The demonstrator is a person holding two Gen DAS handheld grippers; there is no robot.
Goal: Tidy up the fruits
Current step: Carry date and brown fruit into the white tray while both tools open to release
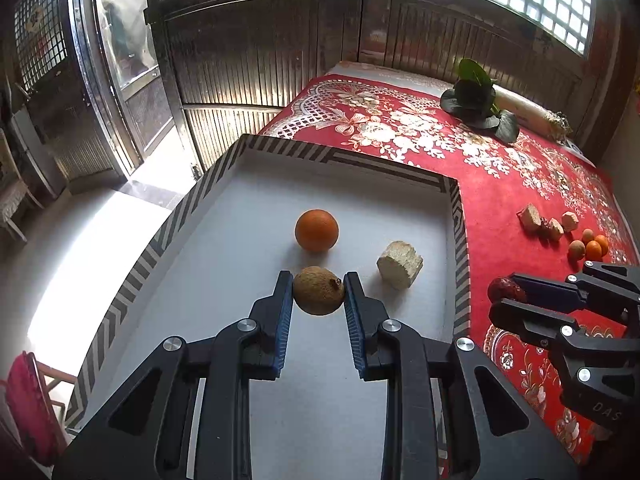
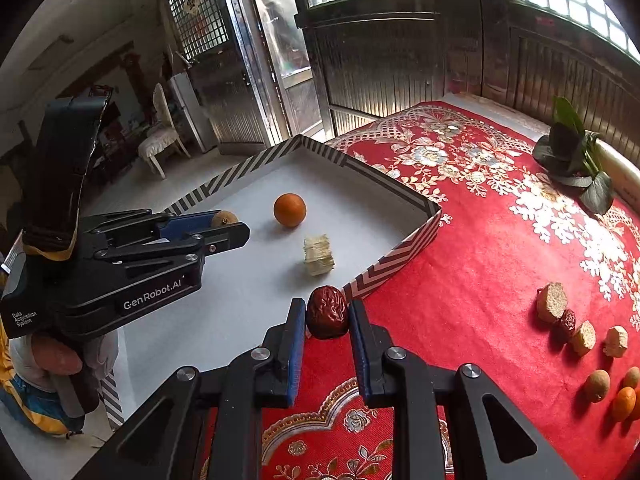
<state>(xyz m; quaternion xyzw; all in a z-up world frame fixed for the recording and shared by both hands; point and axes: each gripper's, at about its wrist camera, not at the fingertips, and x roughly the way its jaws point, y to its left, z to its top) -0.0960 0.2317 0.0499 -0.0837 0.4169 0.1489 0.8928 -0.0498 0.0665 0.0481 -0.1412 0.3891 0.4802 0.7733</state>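
Left gripper (image 1: 319, 290) clenched on a round brown longan (image 1: 319, 290) above the white striped-rim tray (image 1: 460, 216); right gripper (image 2: 327, 312) clenched on a wrinkled dark-red jujube (image 2: 327, 312) beside the tray's rim.

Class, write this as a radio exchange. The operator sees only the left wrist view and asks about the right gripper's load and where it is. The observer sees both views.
Operator: The right gripper is side-on to me, with a red blob at its tip. What is it?
Observer: The right gripper has a wrinkled, dark red date pinched between both blue pads.
Operator: Is it at the tray yet?
Observer: It sits right by the near corner of the striped tray. The red cloth lies to its right. I cannot tell whether it has crossed the rim.
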